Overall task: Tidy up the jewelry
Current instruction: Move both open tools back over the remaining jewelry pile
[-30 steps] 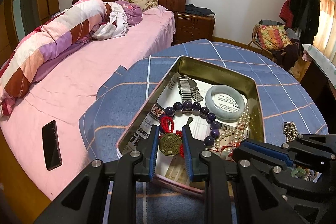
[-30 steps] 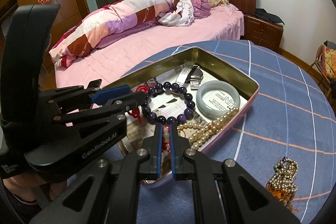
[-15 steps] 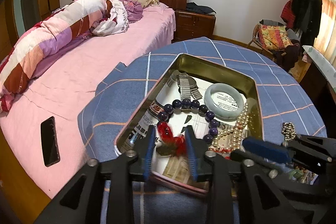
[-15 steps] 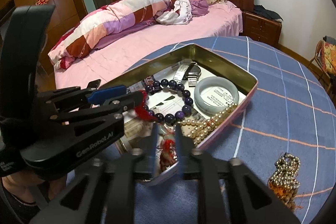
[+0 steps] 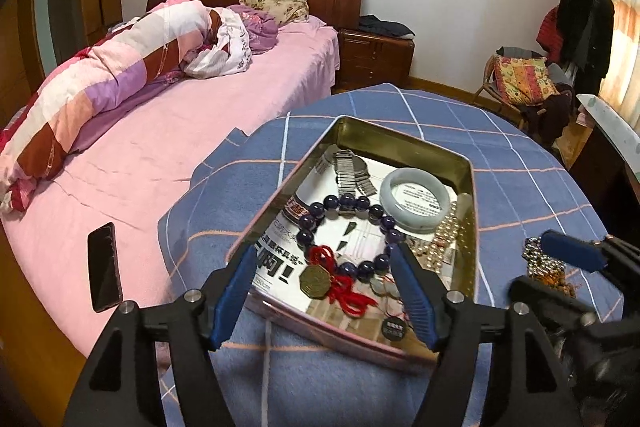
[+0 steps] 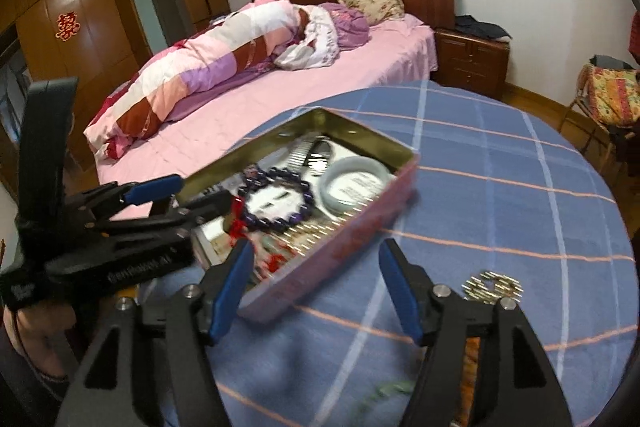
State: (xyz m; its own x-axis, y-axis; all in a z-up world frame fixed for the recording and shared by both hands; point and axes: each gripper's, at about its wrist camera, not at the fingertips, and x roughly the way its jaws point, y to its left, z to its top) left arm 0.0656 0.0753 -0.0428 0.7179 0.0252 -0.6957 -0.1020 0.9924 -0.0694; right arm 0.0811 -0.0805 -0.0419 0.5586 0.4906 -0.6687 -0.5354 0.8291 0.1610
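Both grippers are letting go over the tin [image 5: 404,143] on the blue checked cloth [image 5: 500,163]. The left gripper [image 5: 324,301] has its jaws opening wide with nothing pinched; the brass charm on red cord [image 5: 320,281] lies loose on the tin floor between them. The right gripper [image 6: 316,293] is opening too, empty, astride the tin's near corner.

To finish this well, I would lift both straight up and clear, so no pad snags the red cord or drags the charm back out.

Inside the tin, on printed paper: a purple bead bracelet [image 5: 348,205], a pale jade bangle [image 5: 414,199], a metal watch [image 5: 352,169] at the far end, and a pearl string [image 5: 444,237] along the right wall. One gold bead cluster [image 6: 492,285] is outside the tin, on the cloth near the right gripper, probably next.
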